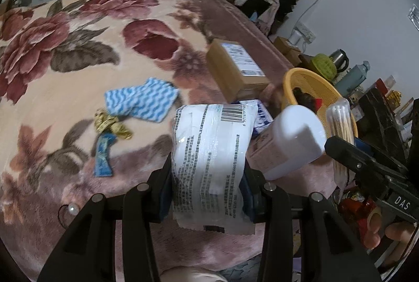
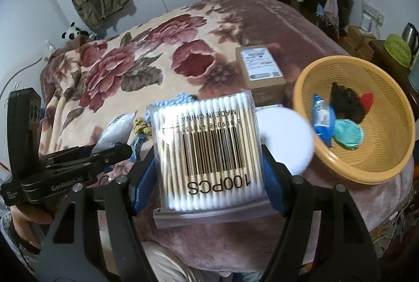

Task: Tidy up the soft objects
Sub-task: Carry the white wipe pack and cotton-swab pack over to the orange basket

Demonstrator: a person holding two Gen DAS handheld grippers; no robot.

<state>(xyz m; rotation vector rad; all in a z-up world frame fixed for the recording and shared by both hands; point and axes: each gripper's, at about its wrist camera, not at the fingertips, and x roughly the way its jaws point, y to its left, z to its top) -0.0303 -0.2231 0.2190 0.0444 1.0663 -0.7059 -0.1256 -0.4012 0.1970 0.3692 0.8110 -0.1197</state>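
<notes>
1. Left wrist view: left gripper (image 1: pixel 209 177) pinches a white packet (image 1: pixel 212 151) above the floral blanket (image 1: pixel 65 46); a wavy-striped cloth (image 1: pixel 142 102) lies behind.
2. Right wrist view: right gripper (image 2: pixel 209 166) clamps a swab pack (image 2: pixel 209 151), left of the basket (image 2: pixel 387 151) on the blanket.

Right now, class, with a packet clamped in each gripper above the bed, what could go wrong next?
1. The left gripper pinches a slippery white packet near its lower end; it might slide out.
2. The white bottle lies between both grippers and the yellow basket; a low swing could knock it.
3. The cotton swab pack in the right gripper could snag the basket's tilted rim.
</notes>
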